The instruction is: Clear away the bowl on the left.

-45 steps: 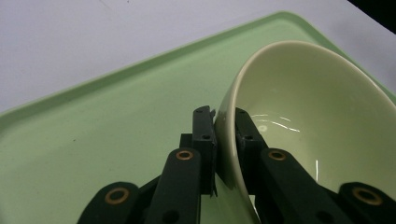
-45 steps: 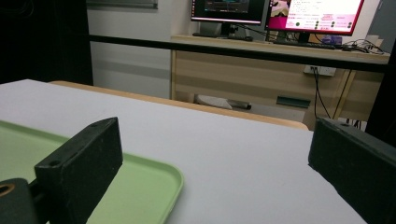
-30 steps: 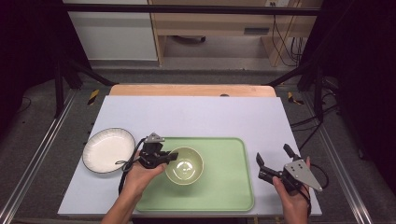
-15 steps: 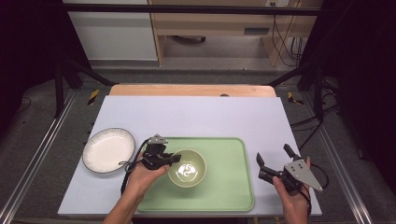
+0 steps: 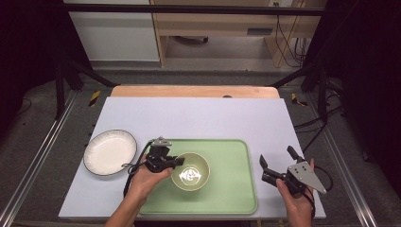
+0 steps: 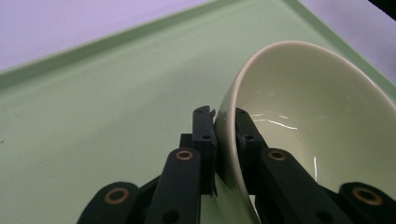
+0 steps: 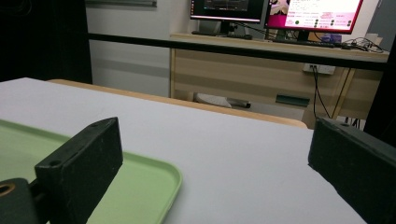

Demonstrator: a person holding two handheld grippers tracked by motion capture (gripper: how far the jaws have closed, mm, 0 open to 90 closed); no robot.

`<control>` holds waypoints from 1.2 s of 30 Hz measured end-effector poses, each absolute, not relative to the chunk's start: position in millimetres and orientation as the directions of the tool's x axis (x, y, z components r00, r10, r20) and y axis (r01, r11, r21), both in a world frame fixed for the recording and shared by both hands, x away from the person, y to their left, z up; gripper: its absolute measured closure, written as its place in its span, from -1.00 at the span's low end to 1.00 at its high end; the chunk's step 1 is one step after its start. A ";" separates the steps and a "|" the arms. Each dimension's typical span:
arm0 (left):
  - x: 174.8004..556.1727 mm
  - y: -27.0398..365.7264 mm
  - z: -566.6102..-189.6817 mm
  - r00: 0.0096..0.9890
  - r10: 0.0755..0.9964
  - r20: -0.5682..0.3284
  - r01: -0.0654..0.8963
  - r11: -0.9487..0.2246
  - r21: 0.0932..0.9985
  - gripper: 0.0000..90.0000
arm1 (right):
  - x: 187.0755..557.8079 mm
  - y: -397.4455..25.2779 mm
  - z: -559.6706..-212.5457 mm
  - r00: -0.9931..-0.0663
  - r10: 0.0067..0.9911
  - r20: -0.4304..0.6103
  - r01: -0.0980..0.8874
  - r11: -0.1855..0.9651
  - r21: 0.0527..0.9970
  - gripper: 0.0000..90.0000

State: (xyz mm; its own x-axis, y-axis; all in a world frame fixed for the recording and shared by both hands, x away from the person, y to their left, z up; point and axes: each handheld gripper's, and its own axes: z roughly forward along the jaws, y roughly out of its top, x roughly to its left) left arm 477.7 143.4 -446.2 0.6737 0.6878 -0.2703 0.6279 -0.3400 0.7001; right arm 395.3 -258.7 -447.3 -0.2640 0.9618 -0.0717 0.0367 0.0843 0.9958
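Note:
A pale green bowl (image 5: pixel 190 171) is on the green tray (image 5: pixel 231 156), left of its middle. My left gripper (image 5: pixel 178 162) is shut on the bowl's left rim. In the left gripper view one jaw is outside the wall and one inside, and the bowl (image 6: pixel 303 107) leans over the tray (image 6: pixel 93 102). My right gripper (image 5: pixel 275 156) is open just off the tray's right edge, with nothing between its jaws. In the right gripper view, the right gripper (image 7: pixel 219 154) looks past the tray's corner (image 7: pixel 140 186) across the white tabletop.
A white plate (image 5: pixel 109 152) lies on the white tabletop (image 5: pixel 198 118) left of the tray, close to my left hand. Black frame bars and a wooden desk with monitors (image 7: pixel 275 14) stand beyond the table's far edge.
My left gripper has carried the bowl a little to the right and toward the near edge, and the bowl now tilts. The right gripper has stayed still.

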 end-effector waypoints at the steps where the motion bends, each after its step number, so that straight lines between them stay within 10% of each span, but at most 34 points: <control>1: 477.8 143.3 -446.1 0.674 0.687 -0.271 0.630 -0.343 0.697 0.83 | 395.4 -258.6 -447.4 -0.264 0.962 -0.072 0.035 0.084 0.996 -0.93; 36: 480.9 143.0 -452.7 0.683 0.687 -0.248 0.619 -0.364 0.696 0.84 | 395.3 -258.4 -447.7 -0.266 0.961 -0.074 0.039 0.088 0.995 -0.93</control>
State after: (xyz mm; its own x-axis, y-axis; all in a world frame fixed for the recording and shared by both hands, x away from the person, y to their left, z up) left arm 480.9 143.0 -452.7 0.6830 0.6870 -0.2480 0.6188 -0.3640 0.6961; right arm 395.3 -258.4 -447.7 -0.2660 0.9611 -0.0740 0.0394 0.0875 0.9954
